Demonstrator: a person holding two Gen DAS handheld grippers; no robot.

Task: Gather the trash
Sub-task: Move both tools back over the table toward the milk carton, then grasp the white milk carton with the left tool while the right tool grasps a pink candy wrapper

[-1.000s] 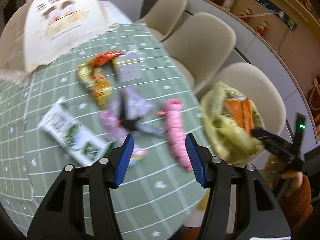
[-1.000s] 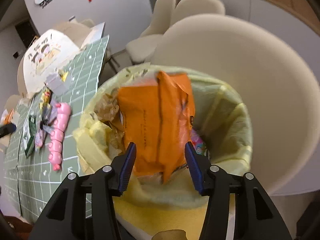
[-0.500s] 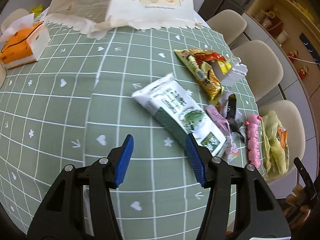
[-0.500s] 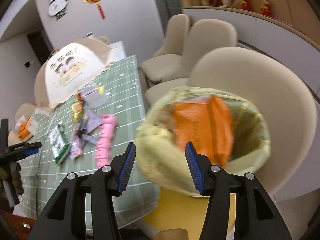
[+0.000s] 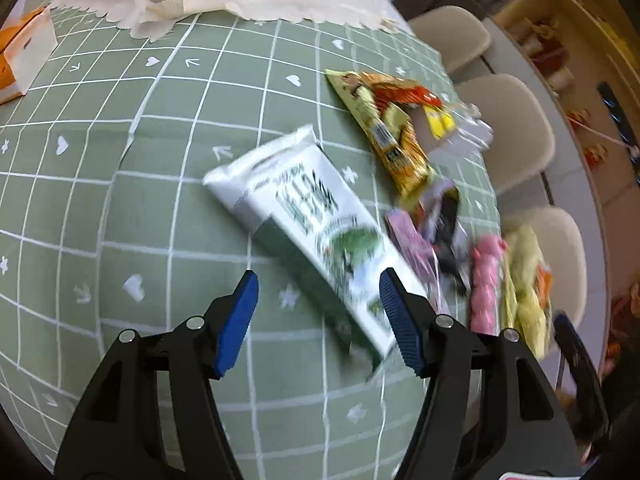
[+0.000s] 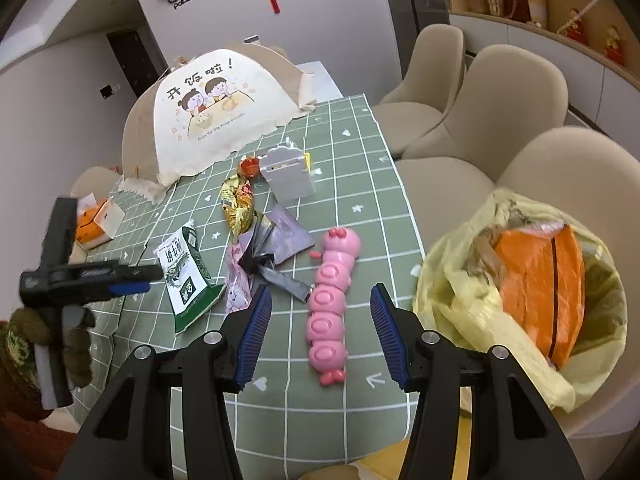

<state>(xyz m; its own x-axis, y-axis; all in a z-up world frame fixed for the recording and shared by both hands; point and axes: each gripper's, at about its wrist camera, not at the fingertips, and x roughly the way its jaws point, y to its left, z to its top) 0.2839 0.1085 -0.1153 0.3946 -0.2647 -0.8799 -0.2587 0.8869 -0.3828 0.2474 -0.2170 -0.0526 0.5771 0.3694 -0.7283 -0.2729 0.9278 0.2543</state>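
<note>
Your surface point(image 6: 352, 184) is a long table under a green cloth with a white grid, and the pink caterpillar toy point(image 6: 330, 300) near its right edge serves as the landmark here. Beige chairs point(image 6: 516, 92) line the side beyond the toy. On the nearest chair, just right of the toy, sits a bin lined with a yellow bag point(image 6: 480, 312), open at the top, with an orange packet point(image 6: 540, 280) lying inside it. Far behind the toy, a cream food cover point(image 6: 216, 108) with a cartoon print stands at the far end of the surface.

The trash lies in a loose row left of the toy. Farthest left is the green and white packet point(image 5: 320, 224), flat on the cloth. Nearer the toy are a pale pink wrapper point(image 6: 236, 284) and a crumpled grey and black wrapper point(image 6: 276, 240), overlapping each other. Behind those is a gold wrapper point(image 6: 238, 204), and behind that a small grey box point(image 6: 288, 176). An orange tissue box point(image 6: 94, 220) sits far left.

Your left gripper point(image 5: 318, 308) hovers over the near end of the green and white packet, its jaws opening, the packet between them but not pressed. Your right gripper point(image 6: 320, 328) hangs above the toy's near end, its jaws released and holding nothing.
</note>
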